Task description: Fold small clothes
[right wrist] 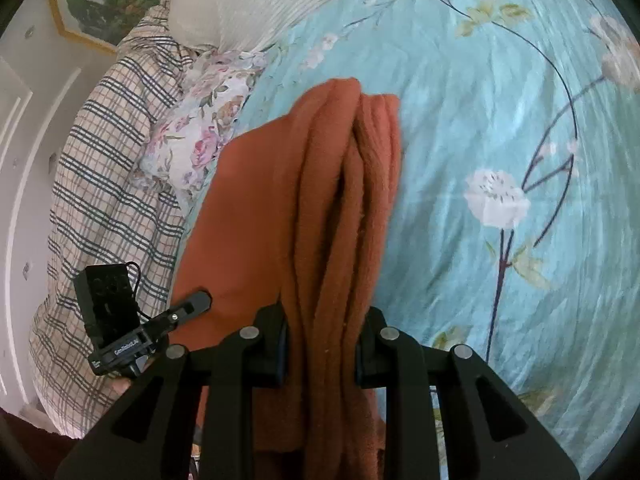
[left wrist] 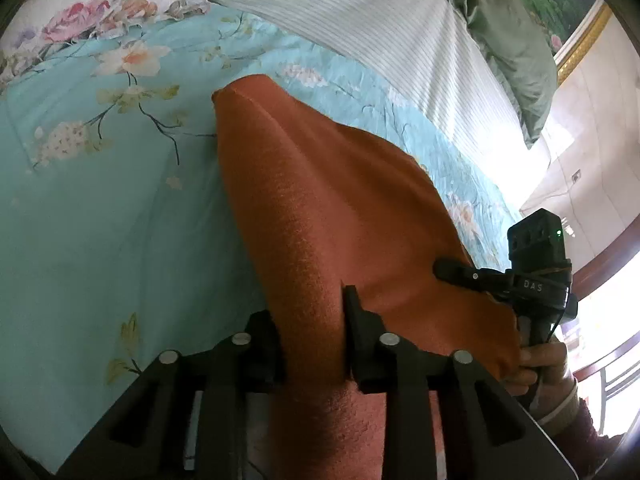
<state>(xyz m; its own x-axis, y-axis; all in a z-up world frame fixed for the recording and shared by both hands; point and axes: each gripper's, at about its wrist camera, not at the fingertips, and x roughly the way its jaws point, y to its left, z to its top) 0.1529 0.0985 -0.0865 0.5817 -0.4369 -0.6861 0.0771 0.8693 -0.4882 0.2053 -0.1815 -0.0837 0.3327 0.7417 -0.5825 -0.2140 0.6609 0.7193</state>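
A rust-orange knit garment [left wrist: 320,208] hangs stretched between both grippers above a light blue floral bedspread [left wrist: 100,208]. My left gripper [left wrist: 310,320] is shut on one edge of it, the cloth pinched between the fingers. My right gripper [right wrist: 326,332] is shut on the other edge, where the garment [right wrist: 336,200] bunches into several thick folds. The right gripper also shows in the left wrist view [left wrist: 460,274] at the cloth's right edge. The left gripper shows in the right wrist view [right wrist: 192,304] at the cloth's left edge.
A white striped sheet [left wrist: 380,20] and a green pillow [left wrist: 516,48] lie at the bed's far side. A plaid blanket [right wrist: 100,200] and a pink floral cloth [right wrist: 200,136] lie to the left in the right wrist view. A framed picture [right wrist: 104,0] hangs on the wall.
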